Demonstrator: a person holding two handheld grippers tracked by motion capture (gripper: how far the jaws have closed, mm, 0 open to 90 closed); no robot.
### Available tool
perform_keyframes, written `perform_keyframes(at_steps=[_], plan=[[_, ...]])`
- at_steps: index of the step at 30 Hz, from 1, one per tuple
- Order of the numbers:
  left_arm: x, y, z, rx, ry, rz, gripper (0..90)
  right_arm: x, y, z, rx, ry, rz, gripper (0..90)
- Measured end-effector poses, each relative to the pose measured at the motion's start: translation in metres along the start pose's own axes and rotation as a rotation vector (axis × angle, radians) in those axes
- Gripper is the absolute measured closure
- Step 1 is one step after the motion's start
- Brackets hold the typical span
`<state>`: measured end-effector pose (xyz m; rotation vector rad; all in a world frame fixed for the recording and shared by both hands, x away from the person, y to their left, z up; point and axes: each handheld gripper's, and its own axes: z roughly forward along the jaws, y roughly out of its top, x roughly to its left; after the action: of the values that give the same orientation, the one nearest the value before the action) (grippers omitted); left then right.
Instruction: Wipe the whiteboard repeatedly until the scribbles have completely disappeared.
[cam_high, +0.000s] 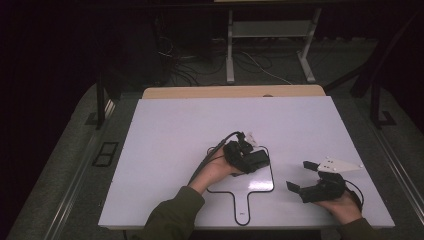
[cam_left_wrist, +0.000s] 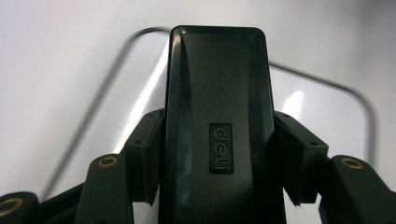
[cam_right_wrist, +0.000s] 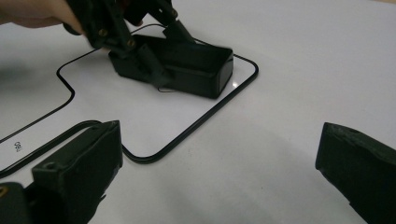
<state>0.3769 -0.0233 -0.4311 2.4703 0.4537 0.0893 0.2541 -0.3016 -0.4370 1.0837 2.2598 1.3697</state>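
Note:
A black oblong case (cam_high: 261, 158) marked "deli" (cam_left_wrist: 219, 93) lies lengthwise between the jaws of my left gripper (cam_high: 251, 161), which is shut on its two long sides. The pads (cam_left_wrist: 145, 149) press on it from both sides. From the right gripper view the case (cam_right_wrist: 191, 63) sits low on the white table, inside the far corner of a black paddle-shaped outline (cam_right_wrist: 201, 121), with the left gripper (cam_right_wrist: 140, 53) on it. My right gripper (cam_high: 301, 176) rests at the table's near right, jaws wide apart (cam_right_wrist: 219, 156) with nothing between them.
The black outline (cam_high: 272, 181) has a handle part that reaches toward the near edge. A wooden board (cam_high: 235, 92) lies along the table's far edge. Desk legs and cables (cam_high: 230, 65) stand on the floor beyond. Bare white tabletop (cam_high: 170, 130) spreads on the left and far side.

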Motion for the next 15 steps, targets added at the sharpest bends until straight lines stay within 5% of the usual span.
perform_keyframes(at_steps=[6,15], plan=[[0.019,-0.012,-0.009,-0.008,0.032,-0.067,39.2,0.0,0.0,0.0,0.001,-0.001,0.0,0.0],[-0.015,0.0,0.001,-0.003,-0.031,0.036,39.2,0.0,0.0,0.0,-0.001,-0.001,0.001,0.0]])
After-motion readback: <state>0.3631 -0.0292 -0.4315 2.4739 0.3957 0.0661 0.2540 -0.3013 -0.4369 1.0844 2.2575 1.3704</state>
